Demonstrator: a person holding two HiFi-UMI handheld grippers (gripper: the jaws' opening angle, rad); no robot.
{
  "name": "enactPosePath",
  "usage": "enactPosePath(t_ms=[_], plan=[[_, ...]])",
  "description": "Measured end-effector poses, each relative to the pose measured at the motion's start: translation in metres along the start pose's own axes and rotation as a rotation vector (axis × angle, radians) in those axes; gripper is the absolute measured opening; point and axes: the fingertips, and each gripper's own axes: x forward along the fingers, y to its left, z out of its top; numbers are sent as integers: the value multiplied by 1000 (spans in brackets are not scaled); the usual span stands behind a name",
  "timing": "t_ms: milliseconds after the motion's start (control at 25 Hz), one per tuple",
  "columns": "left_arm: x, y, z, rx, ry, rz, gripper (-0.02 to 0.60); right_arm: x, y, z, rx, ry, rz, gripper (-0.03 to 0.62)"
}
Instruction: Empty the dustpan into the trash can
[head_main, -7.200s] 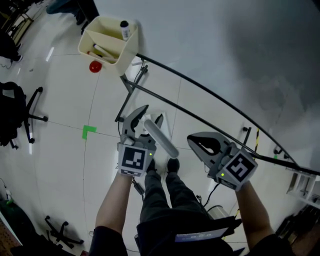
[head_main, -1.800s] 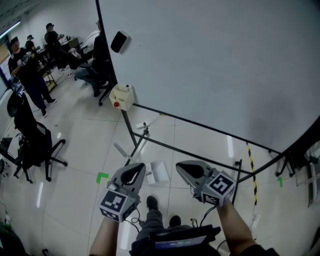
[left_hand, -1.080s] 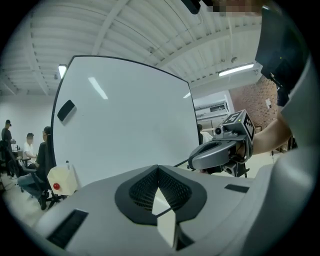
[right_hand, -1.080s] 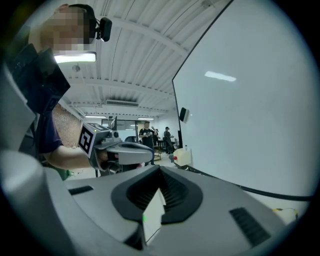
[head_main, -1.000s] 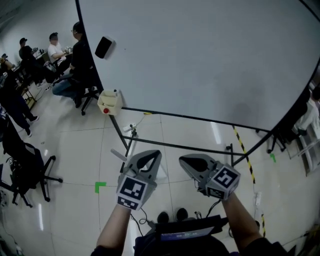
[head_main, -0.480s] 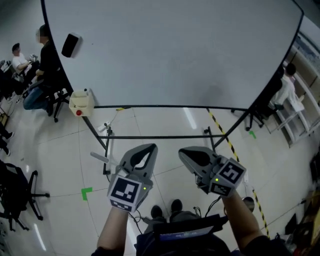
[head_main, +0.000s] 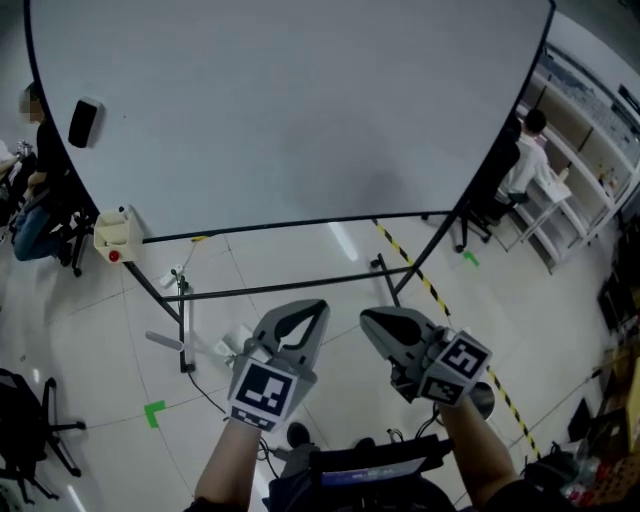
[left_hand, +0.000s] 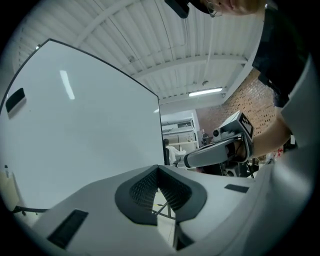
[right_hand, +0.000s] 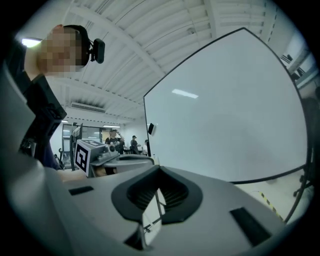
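White floor, big board, two empty grippers

White floor tiles (head_main: 330, 265) and a big whiteboard (head_main: 290, 110) fill the head view. Since half a second ago the look has swung to the right; the trash can (head_main: 115, 235) now sits further left, and the shelves (head_main: 590, 110) and a person in white (head_main: 525, 160) show more. Both arms reach out in front, side by side; the grippers point about level, with their marker cubes facing up. The left gripper (head_main: 312, 308) is closed tight with nothing in it; the right gripper (head_main: 372, 318) is closed too and holds nothing. Some seconds back the left one had a white handle in its jaws; now it does not. The trash can is a cream box with a red dot; it hangs by the board's lower left corner, well away from both grippers. The dustpan (head_main: 238, 343) looks like a small white thing on the floor near the foot of the board's stand, to the left of the left gripper; it is too small to see inside.
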Motion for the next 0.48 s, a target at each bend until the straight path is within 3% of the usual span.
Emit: enactPosePath(t_ms=[200, 480], plan=[[23, -12, -2, -25, 11, -11, 0, -24, -13, -3, -29, 0, -31, 14], [78, -73, 13, -10, 33, -87, 0, -102, -59, -7, 22, -44, -134, 14]])
